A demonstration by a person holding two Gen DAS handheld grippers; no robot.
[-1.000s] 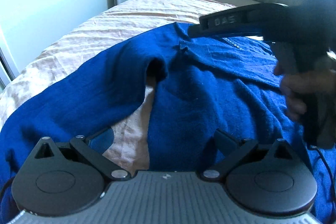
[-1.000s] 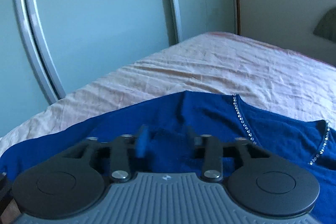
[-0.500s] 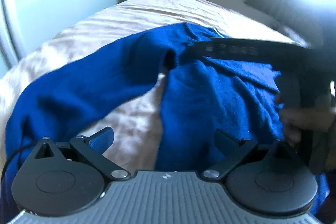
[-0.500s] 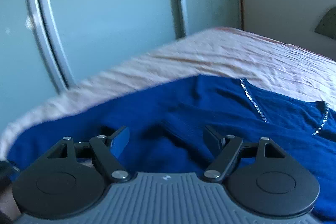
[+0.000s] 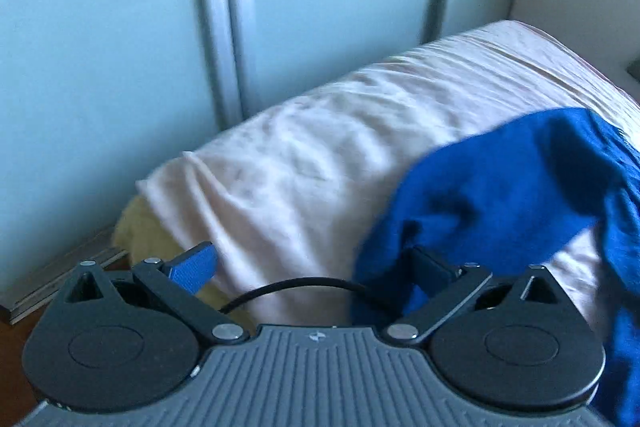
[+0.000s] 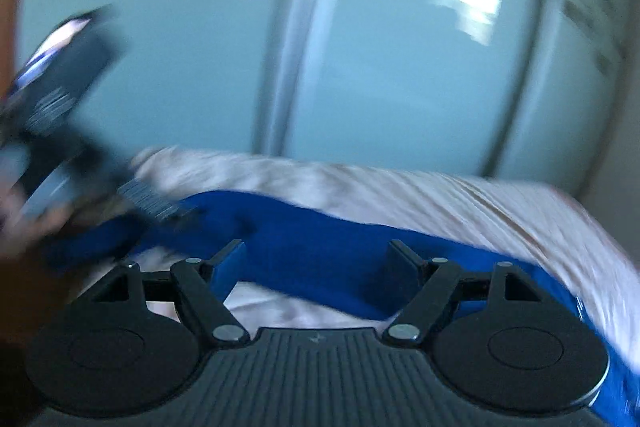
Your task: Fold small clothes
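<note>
blue garment (image 5: 516, 187) spread on the bed (image 5: 320, 147), both tools released

left gripper (image 5: 316, 267) has its jaws spread wide, the garment's edge draped against its right finger. right gripper (image 6: 316, 263) jaws are also apart, hovering over a blue strip of the garment (image 6: 320, 247). sliding doors (image 5: 120, 47) stand behind the bed.

The blue garment (image 5: 500, 183) is soft, matt knit cloth. The bed sheet (image 5: 320, 155) is pale, wrinkled matt fabric. The left claw (image 5: 312, 267) is matt black plastic with bright metal rivets and a ribbed grey body. The wardrobe doors (image 5: 100, 47) are glossy frosted panels in brushed metal frames.
</note>
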